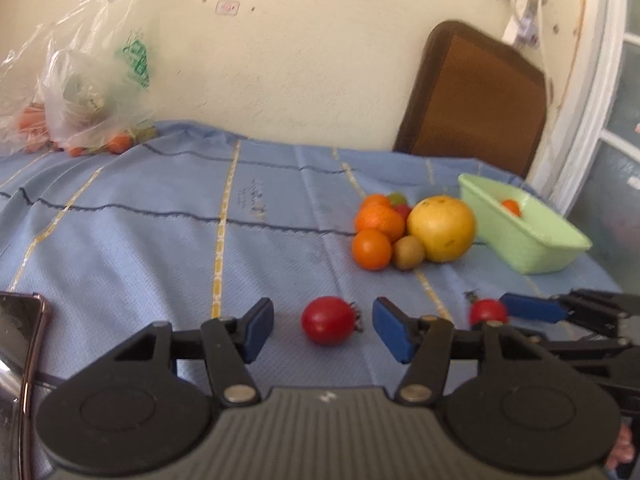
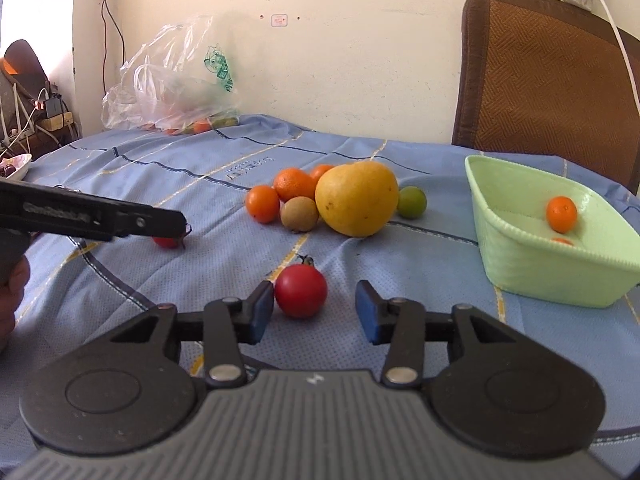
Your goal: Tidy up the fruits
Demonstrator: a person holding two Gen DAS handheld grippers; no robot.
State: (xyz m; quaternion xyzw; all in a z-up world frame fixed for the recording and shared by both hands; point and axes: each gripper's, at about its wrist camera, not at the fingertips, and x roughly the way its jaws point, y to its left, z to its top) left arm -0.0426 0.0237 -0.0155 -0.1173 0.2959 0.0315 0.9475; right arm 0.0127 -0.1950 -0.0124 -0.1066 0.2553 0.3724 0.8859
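Observation:
My left gripper (image 1: 323,326) is open, with a red tomato (image 1: 329,320) lying on the cloth between its fingers. My right gripper (image 2: 316,307) is open around a second red tomato (image 2: 301,290), which sits close to its left finger. In the left wrist view that tomato (image 1: 488,312) shows at the right gripper's blue pad. A pile of oranges (image 2: 294,184), a kiwi (image 2: 299,213), a large yellow fruit (image 2: 357,198) and a lime (image 2: 412,202) lies further back. A green basket (image 2: 520,268) at the right holds a small orange (image 2: 561,214).
A blue tablecloth (image 1: 160,240) covers the table. A plastic bag (image 2: 180,88) with more fruit lies at the back by the wall. A brown chair back (image 2: 540,80) stands behind the basket. A phone (image 1: 20,340) lies at the left edge.

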